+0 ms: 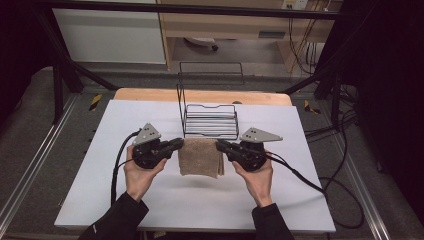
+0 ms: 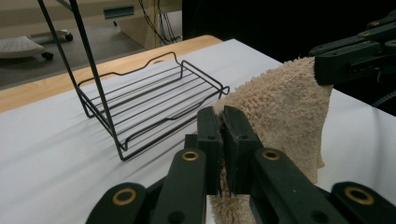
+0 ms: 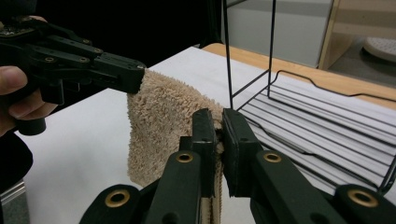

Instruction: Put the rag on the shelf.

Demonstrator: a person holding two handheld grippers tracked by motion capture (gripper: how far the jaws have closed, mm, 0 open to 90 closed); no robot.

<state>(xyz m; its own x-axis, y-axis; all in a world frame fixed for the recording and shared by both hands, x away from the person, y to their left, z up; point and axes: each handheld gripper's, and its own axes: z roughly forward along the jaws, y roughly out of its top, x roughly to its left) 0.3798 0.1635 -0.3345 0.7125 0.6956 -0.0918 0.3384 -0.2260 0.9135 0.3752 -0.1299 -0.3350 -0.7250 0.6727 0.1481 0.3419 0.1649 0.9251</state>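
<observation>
A folded beige towel point(image 1: 200, 157) hangs between my two grippers, lifted off the white table point(image 1: 165, 200). My left gripper point(image 1: 179, 143) is shut on the towel's left top corner, and my right gripper point(image 1: 220, 145) is shut on its right top corner. In the left gripper view the jaws of the left gripper point(image 2: 222, 122) pinch the towel point(image 2: 285, 107), with the other gripper point(image 2: 327, 70) gripping the far corner. In the right gripper view the right gripper point(image 3: 216, 125) clamps the towel point(image 3: 159, 121), and the opposite gripper point(image 3: 133, 79) holds the far corner.
A black wire rack point(image 1: 210, 120) with a tall wire handle stands just behind the towel at the table's middle back. Cables point(image 1: 300, 177) trail from both grippers. A wooden board edge point(image 1: 150, 94) lies behind the white sheet.
</observation>
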